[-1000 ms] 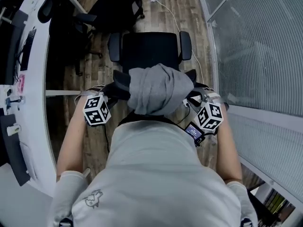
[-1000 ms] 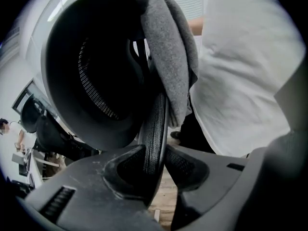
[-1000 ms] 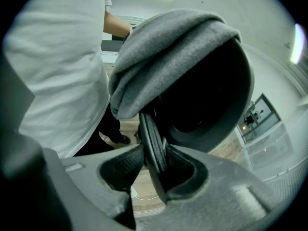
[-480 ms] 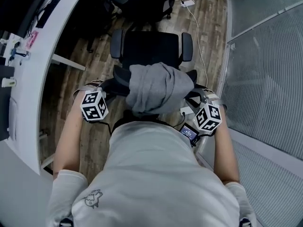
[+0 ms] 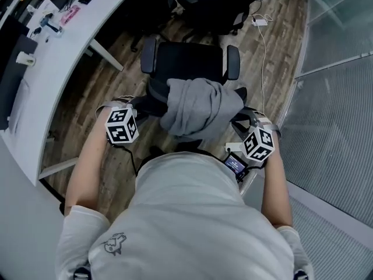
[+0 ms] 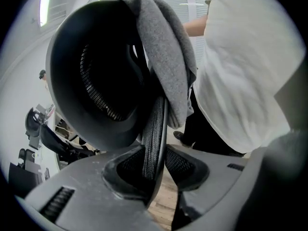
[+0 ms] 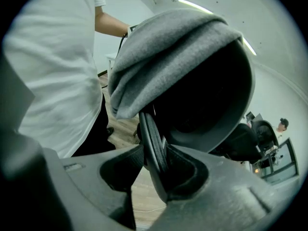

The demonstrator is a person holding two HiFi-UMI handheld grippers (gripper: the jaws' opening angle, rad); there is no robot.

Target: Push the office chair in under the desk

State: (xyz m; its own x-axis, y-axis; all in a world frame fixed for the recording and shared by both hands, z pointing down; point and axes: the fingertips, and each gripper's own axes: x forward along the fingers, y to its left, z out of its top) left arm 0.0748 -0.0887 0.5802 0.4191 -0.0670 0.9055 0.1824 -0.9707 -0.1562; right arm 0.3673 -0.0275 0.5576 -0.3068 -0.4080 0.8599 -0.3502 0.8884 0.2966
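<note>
Both the left tongs and right tongs clench the backrest rim of the black mesh office chair, which stands well apart from the white table. Uneven pushing could swivel it, shedding the draped grey sweater.

Brown wood-plank floor runs under a long white desk at the left. Ribbed frosted glass partition panels close the right side. At the far end stand spare black office chairs, and a white ceiling light strip glows overhead.
</note>
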